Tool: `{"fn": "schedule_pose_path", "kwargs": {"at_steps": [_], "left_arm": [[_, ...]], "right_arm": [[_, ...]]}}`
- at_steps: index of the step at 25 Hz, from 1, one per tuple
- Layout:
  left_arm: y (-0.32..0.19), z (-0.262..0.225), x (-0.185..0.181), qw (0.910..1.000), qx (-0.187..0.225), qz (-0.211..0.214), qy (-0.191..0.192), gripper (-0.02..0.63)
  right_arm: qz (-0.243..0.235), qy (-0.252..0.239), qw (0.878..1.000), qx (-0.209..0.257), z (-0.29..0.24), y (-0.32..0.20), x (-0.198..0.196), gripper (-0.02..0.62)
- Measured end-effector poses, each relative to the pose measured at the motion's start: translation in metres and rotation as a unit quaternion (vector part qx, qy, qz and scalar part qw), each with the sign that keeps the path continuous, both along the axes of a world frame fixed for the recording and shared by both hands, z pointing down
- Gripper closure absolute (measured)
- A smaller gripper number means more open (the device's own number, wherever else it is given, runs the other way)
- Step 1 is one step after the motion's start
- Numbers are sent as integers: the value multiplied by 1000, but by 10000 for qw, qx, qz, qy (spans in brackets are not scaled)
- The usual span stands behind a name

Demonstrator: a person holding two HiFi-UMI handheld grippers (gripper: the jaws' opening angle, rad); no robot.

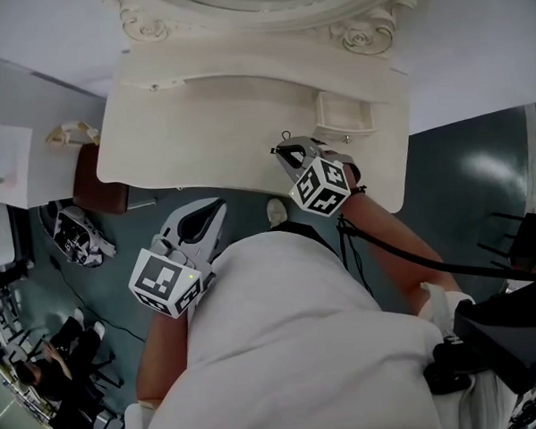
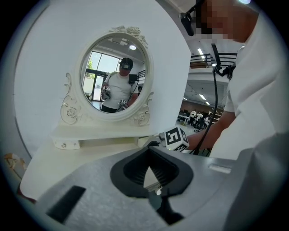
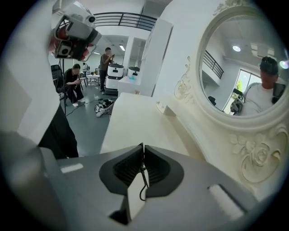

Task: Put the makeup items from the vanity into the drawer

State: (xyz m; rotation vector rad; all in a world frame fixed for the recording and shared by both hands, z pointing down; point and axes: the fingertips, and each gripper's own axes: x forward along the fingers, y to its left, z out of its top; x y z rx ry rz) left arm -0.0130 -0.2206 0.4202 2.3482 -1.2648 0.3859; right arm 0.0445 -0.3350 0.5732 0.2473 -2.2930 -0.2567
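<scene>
The cream vanity top (image 1: 200,123) lies bare under the oval mirror (image 2: 115,74); I see no makeup items on it. A small drawer box (image 1: 343,115) juts from the shelf at the right. My right gripper (image 1: 289,151) hovers over the vanity's front right, just left of that drawer. Its jaws are shut, with a thin black wire loop (image 3: 142,185) pinched at the tips and hanging between them. My left gripper (image 1: 216,206) is held off the vanity's front edge, above the floor. It is shut with nothing in it.
A brown stool (image 1: 96,187) stands left of the vanity. A dark bag (image 1: 76,235) lies on the grey floor further left. A white wall backs the mirror. People and chairs (image 3: 72,83) are far off in the room.
</scene>
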Motion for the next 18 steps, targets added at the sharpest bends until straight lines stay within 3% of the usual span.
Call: {"fn": "schedule_pose_path", "kwargs": {"at_steps": [9, 18], "left_arm": [[-22, -2, 24, 9994, 90, 309, 82, 604], [-34, 0, 32, 9993, 70, 352, 109, 604]], "right_arm": [[356, -173, 9992, 77, -59, -31, 46, 580], [927, 265, 9953, 45, -42, -103, 110, 580]]}}
